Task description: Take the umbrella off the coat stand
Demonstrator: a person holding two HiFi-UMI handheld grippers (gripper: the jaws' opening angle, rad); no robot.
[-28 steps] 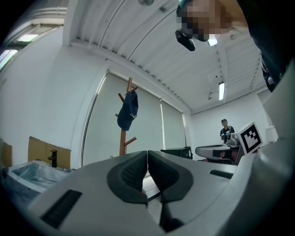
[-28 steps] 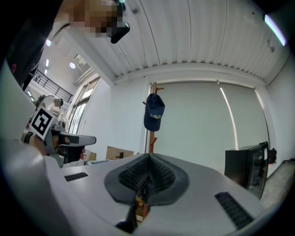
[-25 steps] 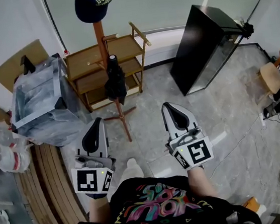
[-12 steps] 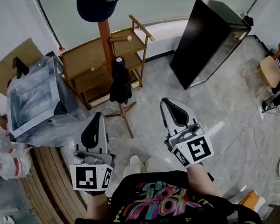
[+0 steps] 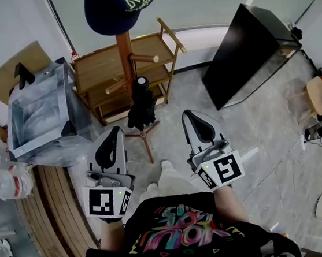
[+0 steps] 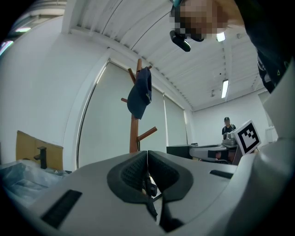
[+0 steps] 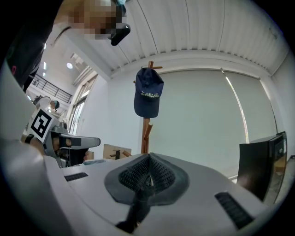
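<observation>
A folded black umbrella (image 5: 141, 104) hangs from a peg of the wooden coat stand (image 5: 125, 59), just ahead of me in the head view. A dark blue cap (image 5: 120, 5) tops the stand. My left gripper (image 5: 111, 138) is shut and empty, a little below and left of the umbrella. My right gripper (image 5: 190, 119) is also shut and empty, below and right of it. Both point level at the stand. In the left gripper view the stand (image 6: 134, 133) and the cap (image 6: 140, 93) rise above the closed jaws, and the umbrella (image 6: 149, 187) peeks between them. The right gripper view shows the cap (image 7: 148, 93) and the post (image 7: 145, 133).
A wooden shelf rack (image 5: 111, 79) stands behind the stand. A grey plastic-wrapped box (image 5: 42, 119) sits at the left, beside a cardboard board (image 5: 11, 72). A black panel (image 5: 243, 51) leans at the right. A chair (image 5: 318, 93) stands far right. A person (image 6: 227, 127) stands in the distance.
I have walked closer to the coat stand: stand, cap and umbrella have come nearer and grown in the head view. Both grippers stay shut.
</observation>
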